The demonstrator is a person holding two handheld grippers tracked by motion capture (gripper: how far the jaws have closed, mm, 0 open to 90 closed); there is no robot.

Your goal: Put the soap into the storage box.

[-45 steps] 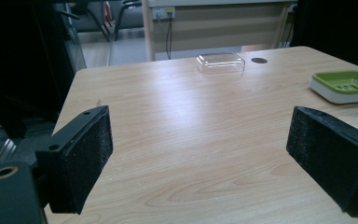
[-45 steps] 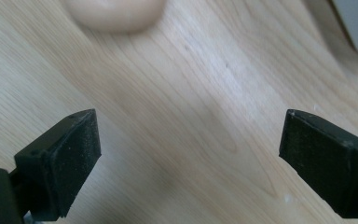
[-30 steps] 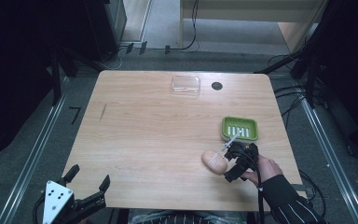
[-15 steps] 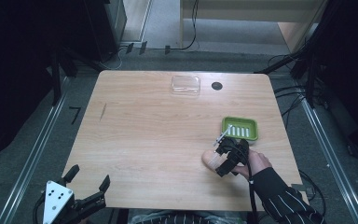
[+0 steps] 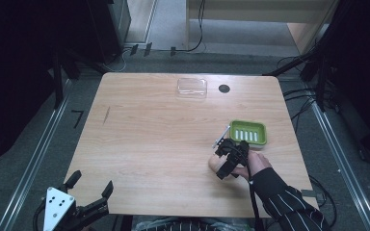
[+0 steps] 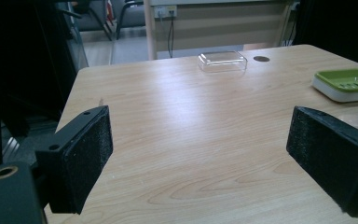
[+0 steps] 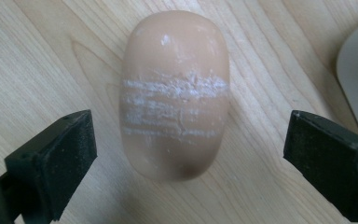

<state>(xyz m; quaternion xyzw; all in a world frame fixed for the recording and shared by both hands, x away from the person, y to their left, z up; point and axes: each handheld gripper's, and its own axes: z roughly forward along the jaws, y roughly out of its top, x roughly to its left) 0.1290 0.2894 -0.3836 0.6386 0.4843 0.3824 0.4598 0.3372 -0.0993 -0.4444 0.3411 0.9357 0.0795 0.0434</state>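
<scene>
Wooden table (image 5: 149, 144) with three things on it.
Soap (image 7: 175, 93) between the right gripper's (image 7: 189, 163) jaws; green dish (image 5: 247, 133) just beyond; clear lid (image 5: 191, 87) far off.

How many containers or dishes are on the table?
2. A clear plastic box sits at the table's far edge near the round hole; a green soap dish sits at the right, just beyond the soap.

Table (image 5: 154, 144): bore everything.
Lidded box (image 5: 191, 87): lay near the far edge, a round hole (image 5: 224, 88) just right of it.
Dish (image 5: 247, 133): sat toward the right edge.
Soap bar (image 7: 175, 93): lay on the table near the dish, on its front-left side, between the right gripper's (image 5: 229, 161) spread jaws.
Left gripper (image 5: 79, 202): hung off the near-left corner.
</scene>
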